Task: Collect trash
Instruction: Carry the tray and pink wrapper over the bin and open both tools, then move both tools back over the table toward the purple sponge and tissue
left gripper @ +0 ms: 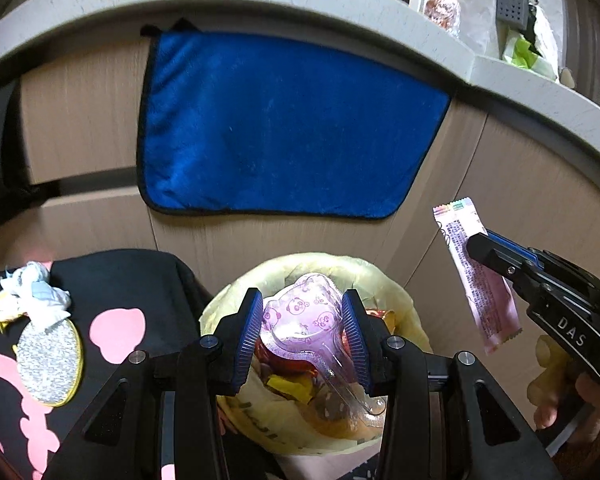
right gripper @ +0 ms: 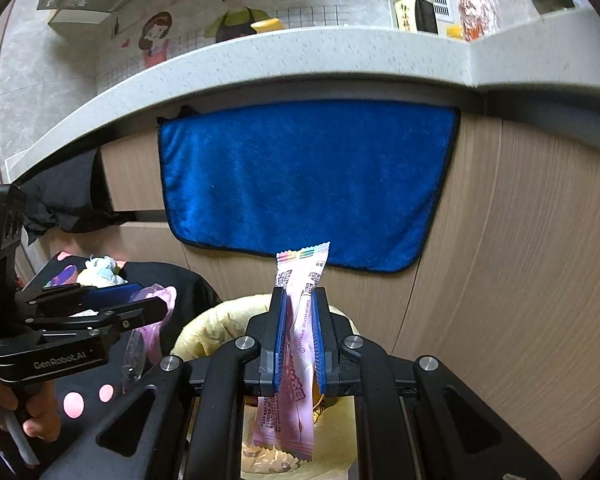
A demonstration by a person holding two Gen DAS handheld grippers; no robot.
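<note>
— While both hang over the bin [left gripper: 400, 292], what's clamped?
— My left tool [left gripper: 302, 336] grips the panda-print plastic pack [left gripper: 304, 312]; my right tool [right gripper: 299, 340] pinches the pink wrapper [right gripper: 296, 360], "mikko illustrations". Cabinet front close ahead; "GenRobot.AI" on the left tool.

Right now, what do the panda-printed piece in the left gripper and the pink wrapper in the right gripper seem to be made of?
The panda-printed piece looks like thin clear moulded plastic, glossy: trash shows through it. The pink wrapper looks like printed plastic film, slightly shiny, with serrated sealed ends; it hangs limp, though foil lining cannot be ruled out.
</note>
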